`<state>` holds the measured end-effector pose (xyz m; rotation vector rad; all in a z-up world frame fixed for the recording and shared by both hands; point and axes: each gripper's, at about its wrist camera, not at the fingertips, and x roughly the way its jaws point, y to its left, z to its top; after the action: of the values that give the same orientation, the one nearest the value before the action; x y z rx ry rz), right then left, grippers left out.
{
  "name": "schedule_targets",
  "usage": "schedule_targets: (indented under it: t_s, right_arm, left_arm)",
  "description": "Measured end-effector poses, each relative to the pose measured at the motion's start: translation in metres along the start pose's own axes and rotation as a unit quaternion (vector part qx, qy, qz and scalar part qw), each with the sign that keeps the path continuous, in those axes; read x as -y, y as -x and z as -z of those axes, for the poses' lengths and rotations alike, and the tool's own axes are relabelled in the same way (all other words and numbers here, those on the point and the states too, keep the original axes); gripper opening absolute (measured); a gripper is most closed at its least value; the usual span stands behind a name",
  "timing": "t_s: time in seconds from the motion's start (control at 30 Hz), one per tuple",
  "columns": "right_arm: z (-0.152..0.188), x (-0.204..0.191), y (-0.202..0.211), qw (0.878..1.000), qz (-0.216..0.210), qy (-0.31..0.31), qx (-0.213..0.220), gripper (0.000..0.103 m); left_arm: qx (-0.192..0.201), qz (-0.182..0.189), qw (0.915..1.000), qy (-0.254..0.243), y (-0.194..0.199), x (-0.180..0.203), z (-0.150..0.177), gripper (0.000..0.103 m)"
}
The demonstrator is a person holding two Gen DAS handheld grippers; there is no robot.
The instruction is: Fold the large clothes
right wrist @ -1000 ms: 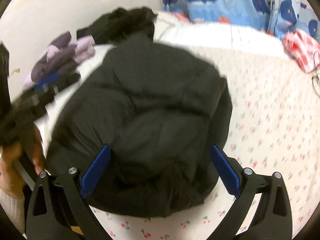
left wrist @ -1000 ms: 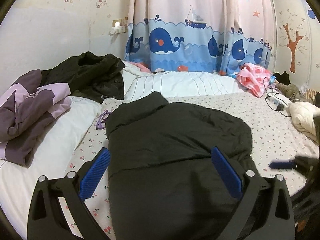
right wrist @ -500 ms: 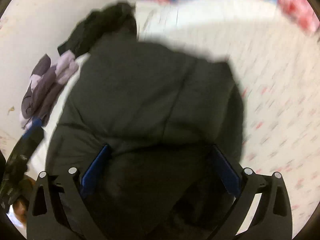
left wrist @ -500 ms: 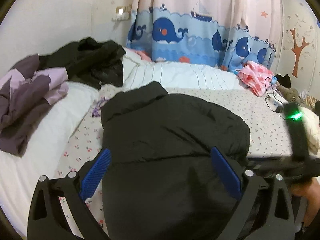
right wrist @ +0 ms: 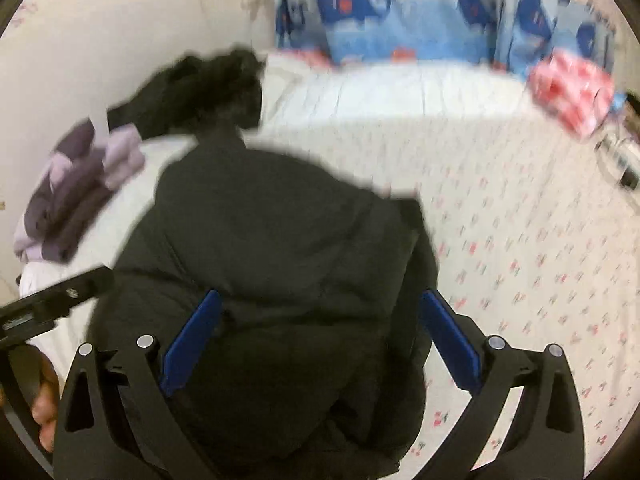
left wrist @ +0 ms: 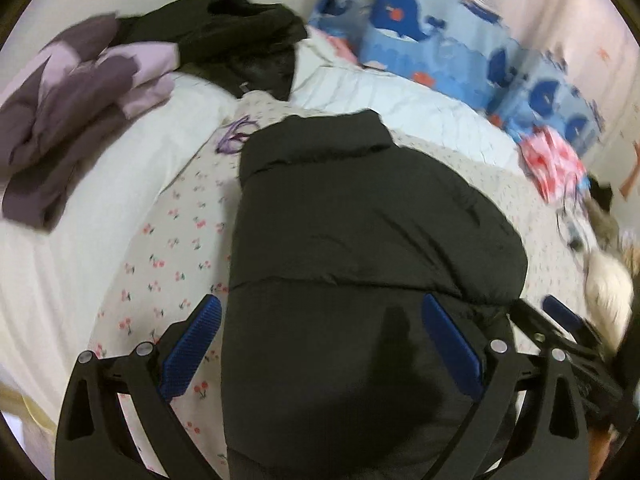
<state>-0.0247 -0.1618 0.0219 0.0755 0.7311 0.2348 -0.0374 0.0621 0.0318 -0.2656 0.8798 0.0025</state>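
Whale-printed curtains (left wrist: 432, 44) hang behind a bed (left wrist: 168, 240) dressed in a cherry-print sheet, and that bed carries everything here; the black puffer jacket (left wrist: 360, 248) lies down the middle of it, collar toward the far edge by the curtains, hem toward the near edge under both tools; its body looks already narrowed into a long block, no sleeve sticking out at either side, which I read as sleeves tucked in so that only the crosswise fold from hem toward collar is left. Over the near edge the left gripper (left wrist: 320, 344) hangs with its blue pads spread wide, one pad over the sheet and the other over the jacket, pinching nothing; the right gripper (right wrist: 320, 336) is likewise spread, both pads over the lower part of the jacket (right wrist: 280, 272), nothing caught between them; the wide spread suits thick padding, since a bulky hem needs room before the jaws close. At the far left corner a purple garment (left wrist: 72, 120) and a black garment (left wrist: 240, 44) are heaped clear of the working area, probably waiting or finished; a red checked cloth (left wrist: 556, 164) sits toward the far right edge; purple glasses (left wrist: 234, 140) lie just beside the collar, close enough to be caught when the hem swings over.
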Motion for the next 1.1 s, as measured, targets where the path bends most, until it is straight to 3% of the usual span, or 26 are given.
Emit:
schedule_targets:
  t_s: [0.1,0.23,0.3,0.37,0.43,0.6,0.67,0.77,0.93,1.1]
  right_arm:
    - [0.002,-0.018,0.016,0.999,0.018,0.031,0.040,0.096]
    - [0.003,-0.028,0.007,0.999,-0.025,0.038,-0.004,0.096]
    - [0.002,-0.028,-0.002,0.999,-0.011,0.026,-0.036,0.096]
    - [0.002,-0.029,-0.009,0.998,-0.004,0.020,-0.064,0.096]
    - [0.002,-0.030,-0.009,0.998,-0.014,0.017,-0.059,0.096]
    - [0.001,-0.040,-0.004,0.999,0.007,0.035,-0.038,0.096]
    - [0.001,-0.038,-0.008,0.999,0.004,0.027,-0.047,0.096]
    - [0.002,-0.035,-0.009,0.999,0.002,0.019,-0.047,0.096]
    - [-0.001,-0.038,-0.004,0.999,-0.001,0.020,-0.036,0.096]
    - [-0.002,-0.044,-0.007,0.998,-0.005,0.036,-0.056,0.096]
  left_arm:
    - [-0.007,0.013,0.9995,0.029,0.005,-0.005,-0.002,0.096]
    - [0.009,-0.021,0.9997,-0.004,0.009,0.000,-0.005,0.096]
    - [-0.003,-0.033,0.9992,-0.023,0.004,0.002,-0.005,0.096]
    - [-0.028,-0.018,0.9993,-0.015,-0.004,-0.002,-0.007,0.096]
    - [-0.043,0.001,0.9991,-0.006,-0.007,-0.005,-0.008,0.096]
    - [-0.031,0.040,0.9986,-0.013,0.003,0.003,-0.008,0.096]
    - [-0.023,0.028,0.9990,-0.028,0.004,0.008,-0.009,0.096]
    - [-0.048,0.003,0.9976,-0.050,-0.006,0.010,-0.011,0.096]
    - [-0.064,-0.002,0.9974,-0.032,-0.012,0.002,-0.012,0.096]
    - [-0.068,-0.007,0.9970,-0.036,-0.012,0.007,-0.011,0.096]
